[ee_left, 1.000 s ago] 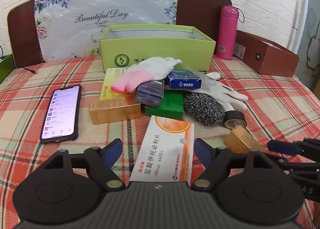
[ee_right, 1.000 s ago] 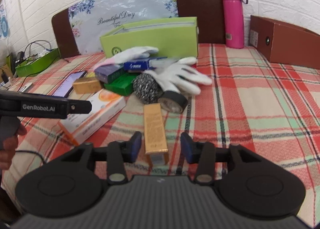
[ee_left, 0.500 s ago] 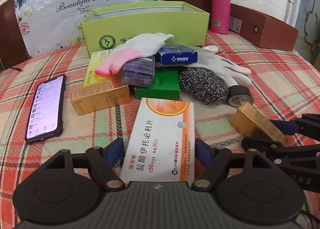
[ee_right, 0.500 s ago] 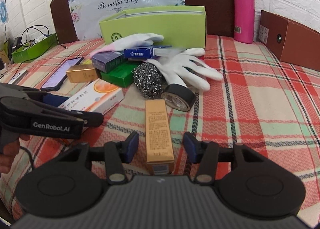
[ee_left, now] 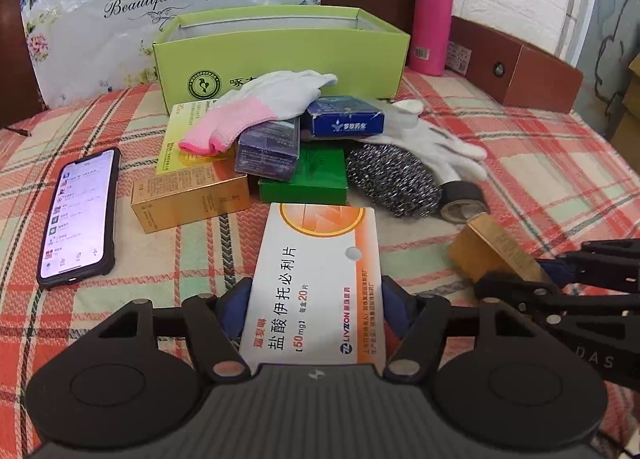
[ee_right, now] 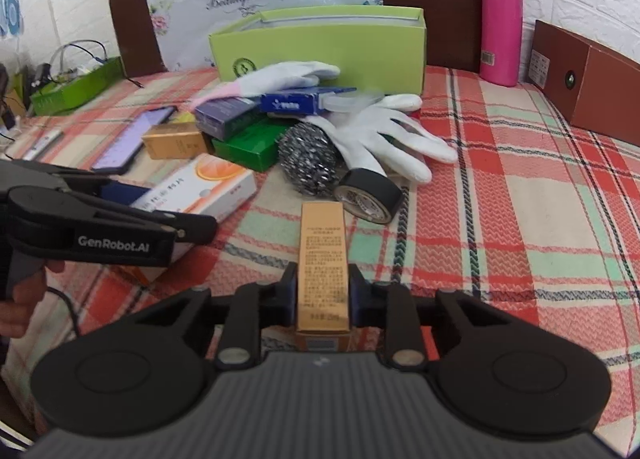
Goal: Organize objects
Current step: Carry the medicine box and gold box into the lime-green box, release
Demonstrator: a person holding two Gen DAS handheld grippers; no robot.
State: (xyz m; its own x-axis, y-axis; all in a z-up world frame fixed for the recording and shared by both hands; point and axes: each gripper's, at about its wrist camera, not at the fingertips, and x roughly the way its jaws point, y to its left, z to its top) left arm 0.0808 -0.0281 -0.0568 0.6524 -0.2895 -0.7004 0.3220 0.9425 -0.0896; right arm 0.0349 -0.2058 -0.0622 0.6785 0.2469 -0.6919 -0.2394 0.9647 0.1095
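Observation:
My left gripper (ee_left: 316,305) is shut on a white and orange medicine box (ee_left: 320,279), its pads pressing both long sides. My right gripper (ee_right: 323,291) is shut on a narrow gold box (ee_right: 323,259); this box also shows in the left wrist view (ee_left: 492,251). Behind lies a pile: a second gold box (ee_left: 188,199), a green box (ee_left: 304,179), a purple box (ee_left: 268,151), a blue box (ee_left: 344,115), two white gloves (ee_left: 280,95), a steel scourer (ee_left: 392,183) and a black tape roll (ee_left: 464,203). An open green carton (ee_left: 280,51) stands behind the pile.
A phone (ee_left: 80,211) lies at the left on the plaid cloth. A pink flask (ee_left: 432,19) and a brown box (ee_left: 516,63) stand at the back right. A green tray (ee_right: 76,87) with cables sits far left in the right wrist view.
Both grippers moved forward and closed: the left onto the medicine box, the right onto the narrow gold box. Before, both were open around them.

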